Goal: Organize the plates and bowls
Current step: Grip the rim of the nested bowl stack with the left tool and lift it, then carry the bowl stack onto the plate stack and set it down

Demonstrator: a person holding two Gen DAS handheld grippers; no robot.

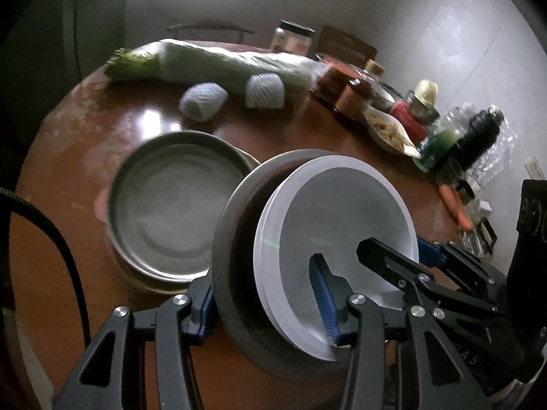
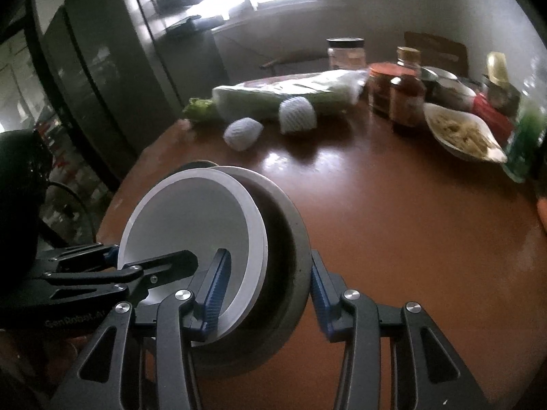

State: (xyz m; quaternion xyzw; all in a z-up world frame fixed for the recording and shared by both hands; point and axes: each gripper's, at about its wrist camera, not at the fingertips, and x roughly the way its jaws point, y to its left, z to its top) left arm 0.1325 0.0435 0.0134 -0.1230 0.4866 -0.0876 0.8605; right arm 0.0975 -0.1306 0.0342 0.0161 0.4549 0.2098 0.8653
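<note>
black hand-held gripper (image 1: pixel 265 304), blue ribbed pads (image 1: pixel 324 307), silver screws, blk cable (image 1: pixel 65 256)

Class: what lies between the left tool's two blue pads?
The nested stack: white plates inside a grey bowl, clamped by the left tool; left wrist view.

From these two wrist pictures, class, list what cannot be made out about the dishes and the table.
- How many white plates are nested in the grey metal bowl: left wrist view, edges overlap.
- What lies under the round steel tray: left wrist view, tray covers it.
- Labels on the brown glass jars: right wrist view, blurred.
- Wooden table's near edge: both views, grippers block it.
</note>
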